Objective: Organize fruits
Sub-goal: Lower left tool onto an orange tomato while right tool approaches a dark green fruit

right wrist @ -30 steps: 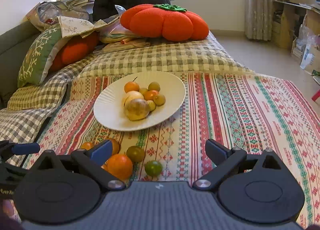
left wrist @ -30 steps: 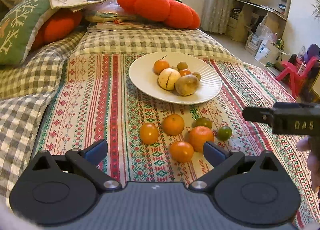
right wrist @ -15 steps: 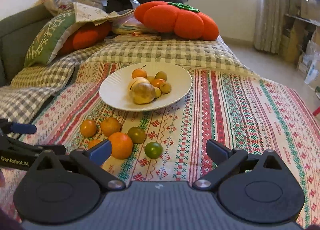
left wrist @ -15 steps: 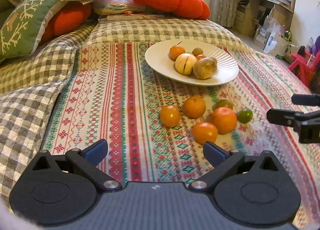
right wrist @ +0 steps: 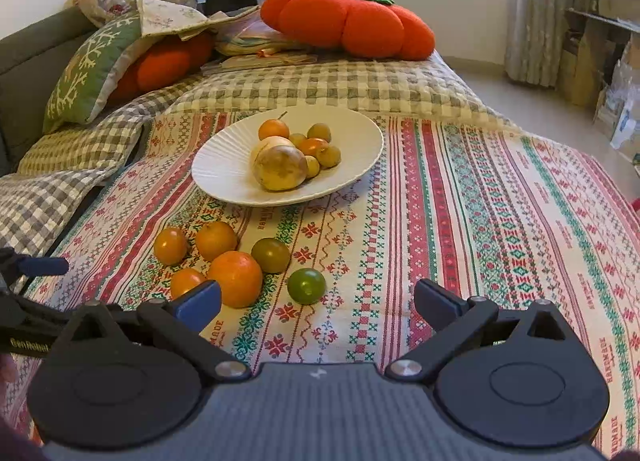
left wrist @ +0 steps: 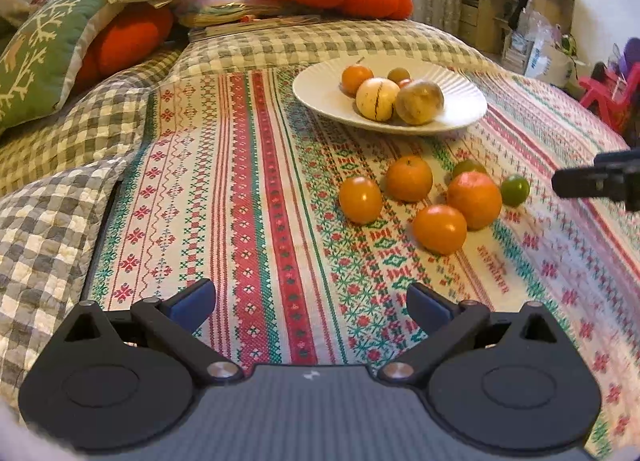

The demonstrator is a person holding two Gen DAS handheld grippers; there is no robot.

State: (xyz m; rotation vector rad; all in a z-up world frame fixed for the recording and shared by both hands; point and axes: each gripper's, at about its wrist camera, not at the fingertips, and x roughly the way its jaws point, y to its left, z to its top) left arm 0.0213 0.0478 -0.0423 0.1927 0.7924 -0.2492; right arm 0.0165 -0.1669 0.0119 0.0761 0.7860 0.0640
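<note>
Both tongs, the left gripper (left wrist: 310, 307) and right gripper (right wrist: 318, 305), gape wide and empty, suggesting the approach step; next, closing on the green fruit (right wrist: 306, 285) just ahead of the right one, bound for the plate (right wrist: 224, 175) beyond.

The striped cloth (left wrist: 256, 197) lies bare along the left gripper (left wrist: 312, 305) side, an open lane running up to the white plate (left wrist: 320, 95). To the right of that lane 6 loose fruits (left wrist: 440, 227) cluster tightly (some touching), leaving little gap for fingers (left wrist: 192, 303) between them. The green fruit (right wrist: 306, 285) sits slightly apart at the cluster's edge. Right of the plate in the right wrist view, the cloth is wide open. Piled cushions (right wrist: 348, 23) close off the far end beyond the plate.
</note>
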